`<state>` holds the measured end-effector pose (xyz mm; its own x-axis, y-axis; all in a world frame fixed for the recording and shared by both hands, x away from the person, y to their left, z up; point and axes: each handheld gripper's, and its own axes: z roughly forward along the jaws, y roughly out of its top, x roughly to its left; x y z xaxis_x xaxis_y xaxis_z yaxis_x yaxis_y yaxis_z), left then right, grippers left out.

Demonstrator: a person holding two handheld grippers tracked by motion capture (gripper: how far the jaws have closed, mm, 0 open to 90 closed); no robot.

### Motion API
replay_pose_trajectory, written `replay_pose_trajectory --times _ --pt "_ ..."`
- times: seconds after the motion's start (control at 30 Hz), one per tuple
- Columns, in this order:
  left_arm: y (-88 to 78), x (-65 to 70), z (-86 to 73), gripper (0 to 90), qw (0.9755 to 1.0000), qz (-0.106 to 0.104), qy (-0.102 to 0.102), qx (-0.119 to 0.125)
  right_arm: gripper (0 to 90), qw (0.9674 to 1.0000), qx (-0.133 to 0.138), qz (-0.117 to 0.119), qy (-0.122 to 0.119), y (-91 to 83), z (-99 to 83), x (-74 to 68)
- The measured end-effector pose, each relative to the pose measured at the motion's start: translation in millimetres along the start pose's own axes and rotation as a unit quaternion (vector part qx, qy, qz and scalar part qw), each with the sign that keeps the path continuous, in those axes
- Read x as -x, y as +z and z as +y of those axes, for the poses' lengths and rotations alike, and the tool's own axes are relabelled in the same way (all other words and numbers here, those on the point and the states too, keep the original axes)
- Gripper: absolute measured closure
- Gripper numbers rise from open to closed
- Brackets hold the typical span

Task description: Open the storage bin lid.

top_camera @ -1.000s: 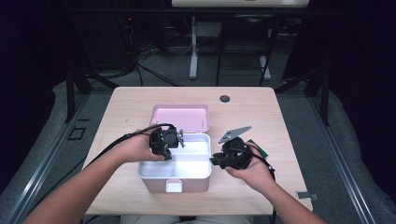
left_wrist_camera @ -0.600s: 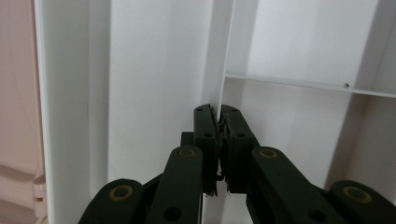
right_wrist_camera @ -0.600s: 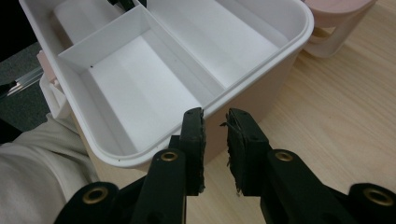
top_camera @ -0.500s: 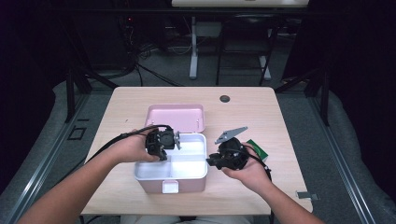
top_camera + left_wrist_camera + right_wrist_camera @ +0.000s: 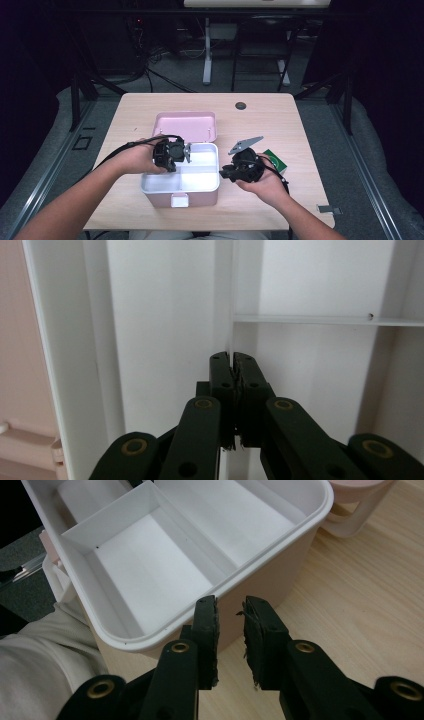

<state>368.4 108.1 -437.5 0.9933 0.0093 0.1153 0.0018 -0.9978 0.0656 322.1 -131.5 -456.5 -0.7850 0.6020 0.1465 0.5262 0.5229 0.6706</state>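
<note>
High view: pink box (image 5: 172, 199) lies open beside lid (image 5: 186, 125).

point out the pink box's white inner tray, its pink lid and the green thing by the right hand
white plastic inner tray (image 5: 200, 172), high view, bare floor of a compartment
pink plastic lid (image 5: 186, 126), high view, middle of its flat panel
green flat object (image 5: 276, 161), high view, its exposed corner beside the right hand

The box (image 5: 181, 187) under the black left claw (image 5: 186, 152) was pink outside, white inside; its lid (image 5: 186, 126) pink; the table (image 5: 280, 120) pale wood.
</note>
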Motion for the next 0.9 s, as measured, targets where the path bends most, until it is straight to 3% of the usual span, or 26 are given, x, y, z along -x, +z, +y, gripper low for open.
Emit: replay_pose_trajectory --times 0.3,0.53,0.63,0.73,0.9 --pt "-10.0 4.2 -5.0 89.2 0.9996 0.021 0.01 0.012 75.2 0.9999 0.011 -0.007 0.01 -7.9 -1.2 5.5" --pt "-36.9 4.5 -13.1 89.4 0.9986 0.045 -0.001 0.028 74.8 0.9998 0.013 -0.007 0.015 -9.6 -2.0 7.5" --pt "-46.8 3.2 -21.3 89.4 0.9975 0.057 -0.017 0.039 74.5 0.9998 0.015 -0.007 0.015 -9.7 -1.0 7.1" --pt "-52.3 1.8 -31.2 89.4 0.9971 0.062 -0.032 0.031 74.1 0.9998 0.015 -0.007 0.013 -9.5 -0.8 6.8" --pt "-54.8 -0.8 -50.6 89.5 0.9937 0.056 -0.091 0.033 73.2 0.9997 0.013 -0.01 0.016 -10.9 -0.8 6.9"
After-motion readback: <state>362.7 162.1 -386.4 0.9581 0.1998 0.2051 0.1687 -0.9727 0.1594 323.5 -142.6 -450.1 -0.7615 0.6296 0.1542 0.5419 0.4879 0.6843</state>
